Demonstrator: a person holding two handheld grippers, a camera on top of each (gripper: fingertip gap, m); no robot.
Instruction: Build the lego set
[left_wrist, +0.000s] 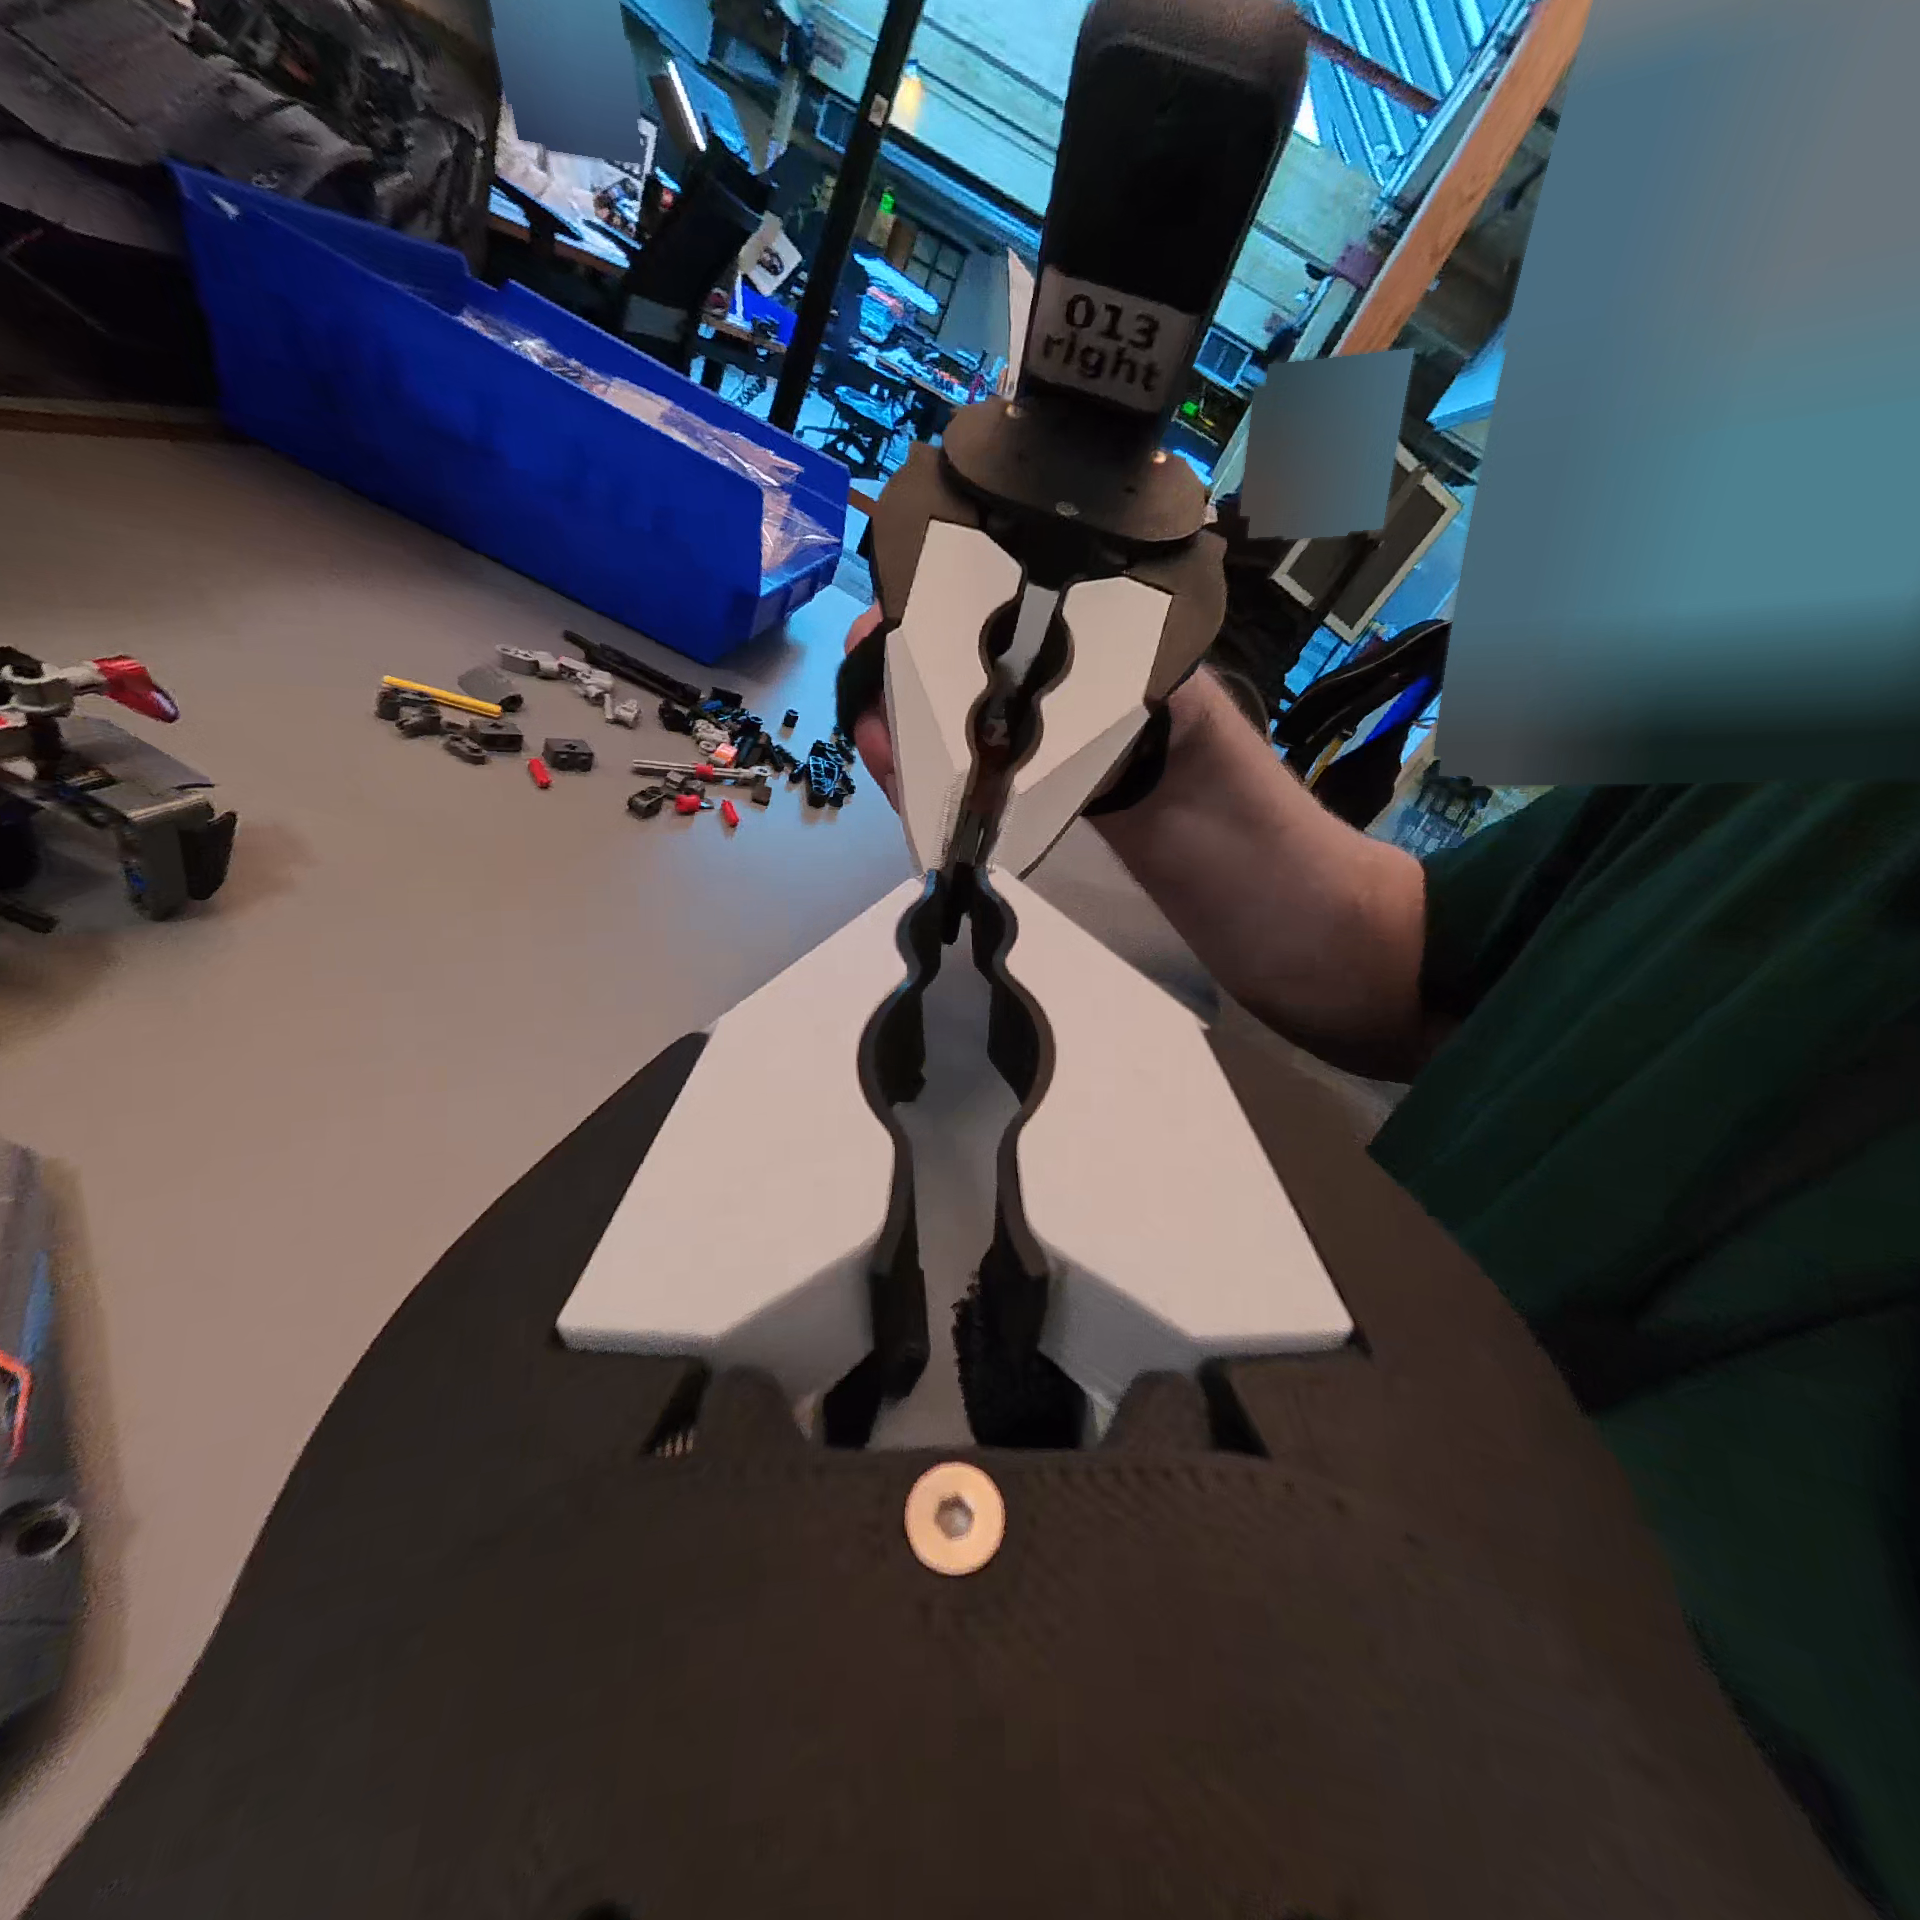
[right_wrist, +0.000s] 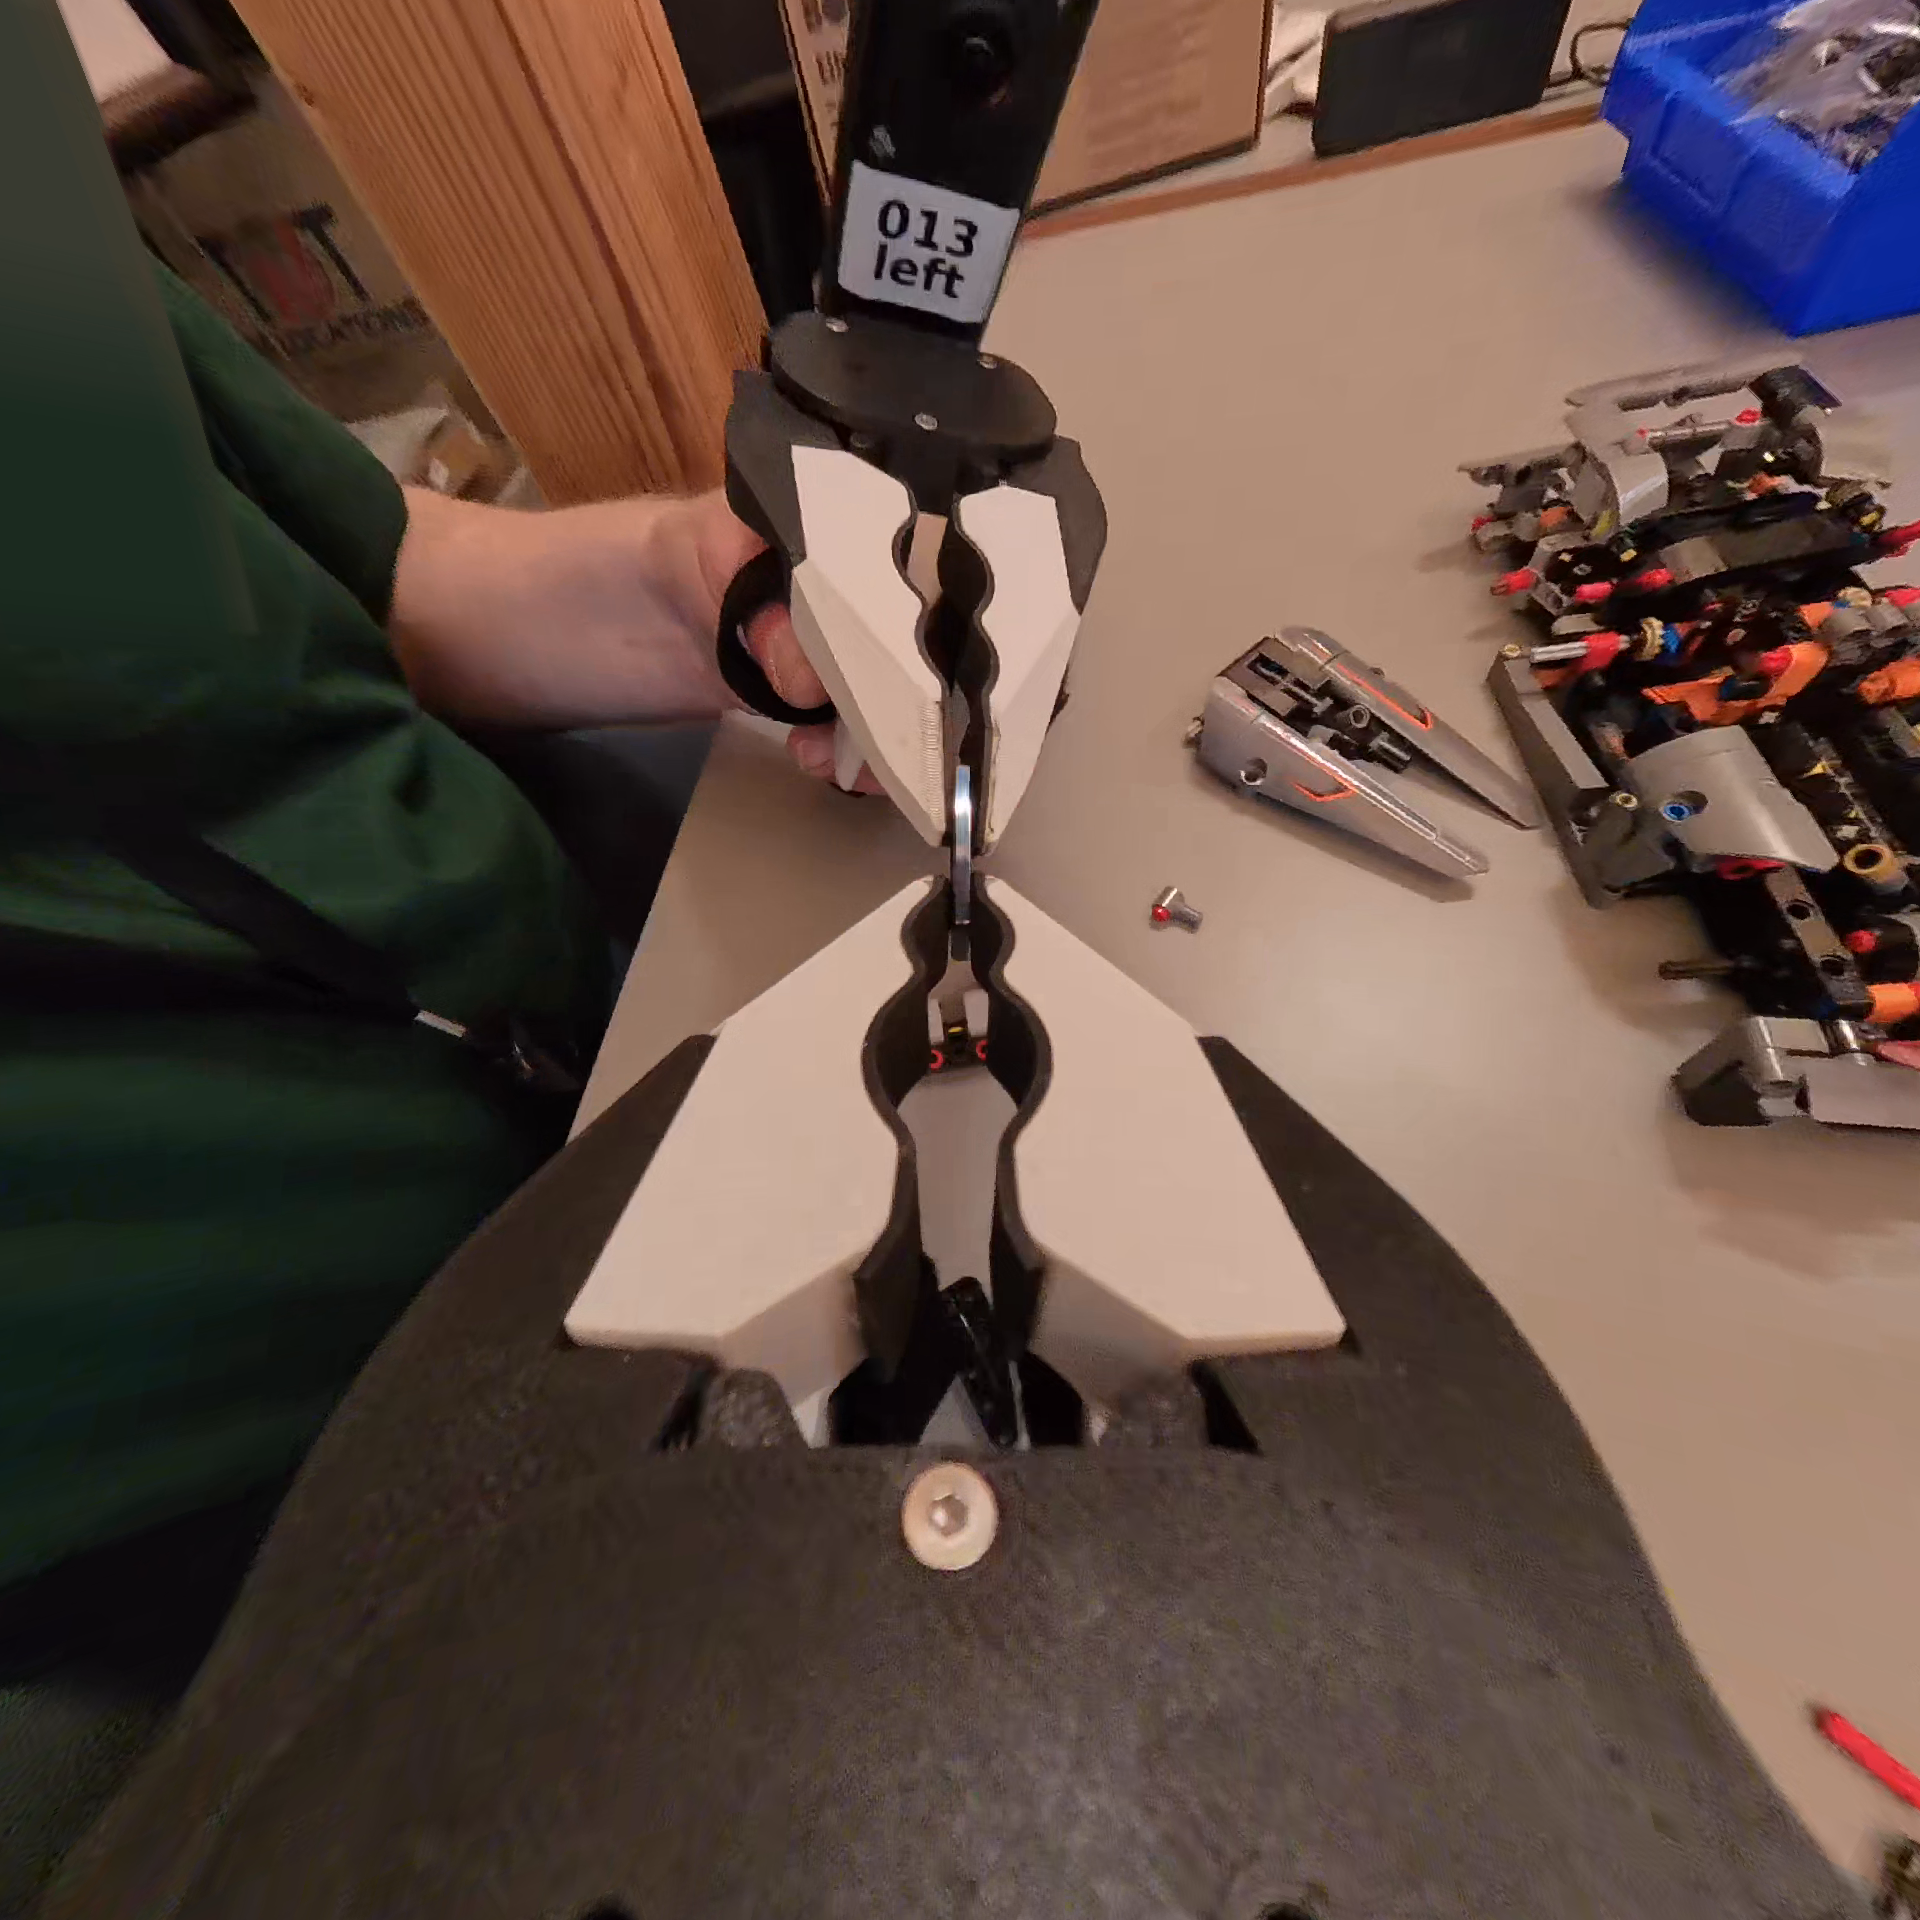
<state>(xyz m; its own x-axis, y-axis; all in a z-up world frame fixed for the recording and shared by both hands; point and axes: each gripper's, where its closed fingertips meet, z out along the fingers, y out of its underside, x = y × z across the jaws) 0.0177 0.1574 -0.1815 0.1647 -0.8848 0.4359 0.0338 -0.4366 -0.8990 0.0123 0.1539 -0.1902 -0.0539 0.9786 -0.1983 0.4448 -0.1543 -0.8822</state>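
Two handheld grippers meet tip to tip above a grey table.

The left gripper (left_wrist: 951, 894) and right gripper (right_wrist: 961, 894), both white-fingered, are clenched on opposite ends of one thin black-and-silver Lego piece (right_wrist: 964, 847). Farther off lie a grey wedge-shaped Lego panel (right_wrist: 1351, 758), a partly built Lego car (right_wrist: 1714, 727), loose Lego parts (left_wrist: 623, 727) and a blue plastic bin (left_wrist: 499, 416).

A big workshop: a grey worktop (left_wrist: 436, 987) with a blue parts bin (left_wrist: 499, 416), far desks full of gear (left_wrist: 894, 343), a thick wooden post (right_wrist: 499, 208) and cardboard boxes (right_wrist: 301, 281)
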